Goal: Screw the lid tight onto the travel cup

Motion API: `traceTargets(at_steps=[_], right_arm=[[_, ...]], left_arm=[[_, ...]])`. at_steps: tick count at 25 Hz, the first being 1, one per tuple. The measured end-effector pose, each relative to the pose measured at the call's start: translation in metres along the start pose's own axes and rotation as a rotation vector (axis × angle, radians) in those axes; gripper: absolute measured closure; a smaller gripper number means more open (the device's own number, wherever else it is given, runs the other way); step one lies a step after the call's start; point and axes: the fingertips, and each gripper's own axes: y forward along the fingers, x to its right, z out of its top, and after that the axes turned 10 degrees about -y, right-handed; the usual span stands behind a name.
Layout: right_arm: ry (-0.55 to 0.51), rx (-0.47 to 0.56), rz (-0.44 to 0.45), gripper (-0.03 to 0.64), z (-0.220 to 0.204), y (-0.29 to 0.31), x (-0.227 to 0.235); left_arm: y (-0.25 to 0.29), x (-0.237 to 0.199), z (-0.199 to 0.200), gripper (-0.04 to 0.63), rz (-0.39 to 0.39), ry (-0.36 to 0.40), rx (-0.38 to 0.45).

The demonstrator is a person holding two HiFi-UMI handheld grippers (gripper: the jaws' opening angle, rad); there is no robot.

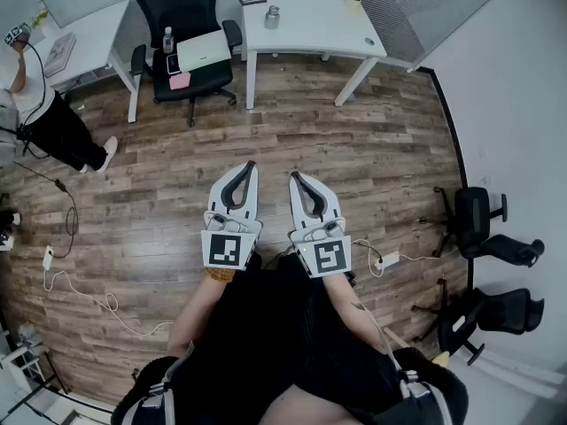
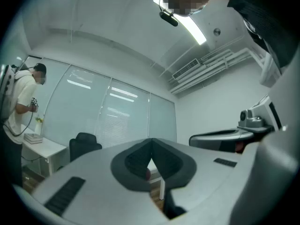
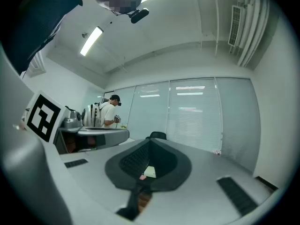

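Holding my left gripper (image 1: 250, 166) and right gripper (image 1: 295, 177) side by side above the wooden floor (image 1: 372, 149), jaws of both pressed together, with the small metal cup (image 1: 272, 16) well apart on the white desk (image 1: 314, 25) ahead.

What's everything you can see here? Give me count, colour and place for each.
Desks: two, white, far side
Office chairs: three, black, one between the desks, two by the right wall
Metal cup: one, silver, on the right-hand desk
Box: one, white, on the far chair's seat
Cables: several, white and black, on the wood floor, left
Other person: one, white top, black trousers, far left
Left tool: one, white and grey, shut, empty, centre
Right tool: one, white and grey, shut, empty, beside it
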Motion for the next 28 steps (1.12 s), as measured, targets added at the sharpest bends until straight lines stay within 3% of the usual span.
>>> traceTargets(at_steps=[4, 10, 16, 21, 25, 28], right_arm=[[0.012, -0.043, -0.05, 0.618, -0.012, 0.026, 0.003], [0.052, -0.126, -0.024, 0.617, -0.045, 0.047, 0.017], [0.089, -0.087, -0.025, 0.617, -0.067, 0.085, 0.055], [0.091, -0.056, 0.017, 0.617, -0.086, 0.136, 0.103], [0.105, -0.021, 0.026, 0.617, -0.097, 0.179, 0.165], [0.125, -0.023, 0.033, 0.617, -0.115, 0.203, 0.211]], left_arm=[[0.018, -0.027, 0.003, 0.586, 0.004, -0.011, 0.018], [0.044, -0.036, -0.006, 0.586, -0.006, -0.021, -0.011], [0.094, -0.056, -0.024, 0.586, 0.012, 0.015, -0.029], [0.161, -0.075, -0.034, 0.586, 0.054, 0.073, -0.037], [0.227, -0.068, -0.037, 0.586, 0.039, 0.115, -0.046], [0.274, -0.059, -0.041, 0.586, 0.044, 0.096, -0.045]])
